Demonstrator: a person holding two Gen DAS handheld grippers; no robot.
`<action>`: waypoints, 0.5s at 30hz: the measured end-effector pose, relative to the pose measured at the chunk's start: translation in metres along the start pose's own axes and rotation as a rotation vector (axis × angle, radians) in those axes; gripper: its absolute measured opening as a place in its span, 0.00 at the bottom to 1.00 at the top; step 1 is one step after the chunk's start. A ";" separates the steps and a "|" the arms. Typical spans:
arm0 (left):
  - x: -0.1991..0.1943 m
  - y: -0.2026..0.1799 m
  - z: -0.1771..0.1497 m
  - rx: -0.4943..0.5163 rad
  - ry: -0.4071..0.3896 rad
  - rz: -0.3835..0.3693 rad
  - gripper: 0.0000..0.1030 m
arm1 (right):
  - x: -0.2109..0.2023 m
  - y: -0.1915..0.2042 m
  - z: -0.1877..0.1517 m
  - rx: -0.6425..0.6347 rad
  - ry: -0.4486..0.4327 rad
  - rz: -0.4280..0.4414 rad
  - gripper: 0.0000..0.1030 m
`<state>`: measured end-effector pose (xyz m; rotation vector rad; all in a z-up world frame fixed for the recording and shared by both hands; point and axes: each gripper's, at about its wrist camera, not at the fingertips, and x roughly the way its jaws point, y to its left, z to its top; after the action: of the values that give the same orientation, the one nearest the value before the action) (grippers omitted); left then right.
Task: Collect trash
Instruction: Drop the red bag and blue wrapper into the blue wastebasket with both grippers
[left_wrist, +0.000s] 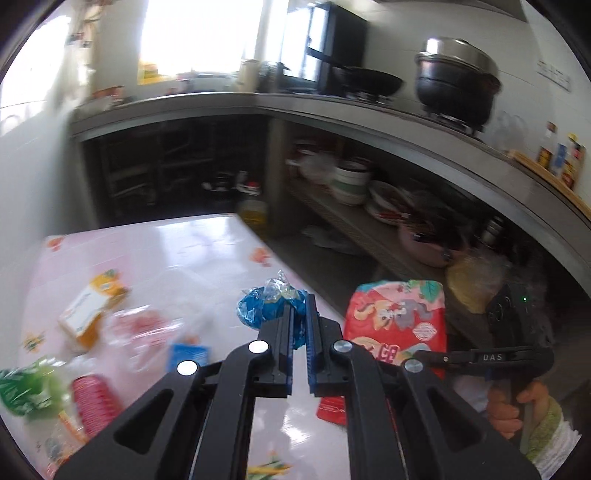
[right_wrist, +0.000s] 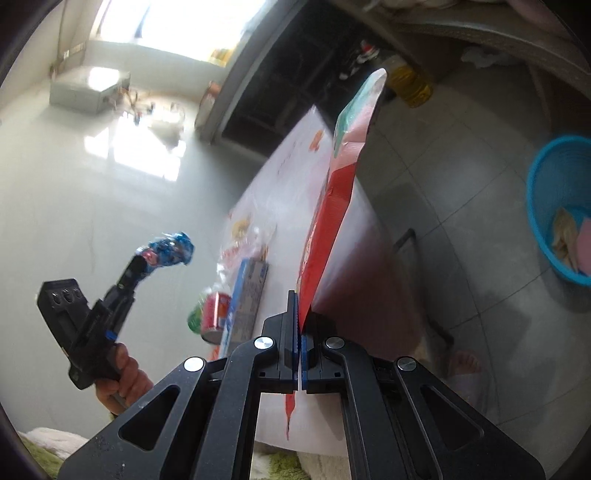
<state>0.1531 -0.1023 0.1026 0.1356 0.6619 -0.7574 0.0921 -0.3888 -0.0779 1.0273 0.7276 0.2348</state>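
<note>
My left gripper (left_wrist: 300, 306) is shut on a crumpled blue wrapper (left_wrist: 264, 306) and holds it above the table; the wrapper also shows in the right wrist view (right_wrist: 170, 253), with the left gripper (right_wrist: 146, 267) below it. My right gripper (right_wrist: 300, 310) is shut on a red and pink snack bag (right_wrist: 332, 206), held edge-on above the table's right side. The bag shows flat in the left wrist view (left_wrist: 397, 321), with the right gripper (left_wrist: 424, 356) at its lower edge.
The pink floral table (left_wrist: 177, 243) bears an orange carton (left_wrist: 92, 306), clear plastic bag (left_wrist: 147, 328), small blue box (left_wrist: 188, 354), red can (left_wrist: 96, 402) and green bag (left_wrist: 29, 387). A blue basket (right_wrist: 561, 206) with scraps stands on the floor. Kitchen counter and shelves (left_wrist: 369, 221) lie beyond.
</note>
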 end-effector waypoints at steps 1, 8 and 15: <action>0.009 -0.010 0.004 0.015 0.009 -0.033 0.05 | -0.018 -0.011 0.001 0.032 -0.048 0.006 0.00; 0.110 -0.092 0.028 0.096 0.182 -0.248 0.05 | -0.083 -0.087 -0.005 0.238 -0.255 -0.011 0.00; 0.246 -0.169 0.025 0.117 0.475 -0.340 0.05 | -0.078 -0.191 -0.002 0.472 -0.315 -0.078 0.00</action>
<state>0.1840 -0.3798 -0.0057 0.3212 1.1094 -1.1065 0.0039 -0.5249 -0.2054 1.4412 0.5425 -0.1753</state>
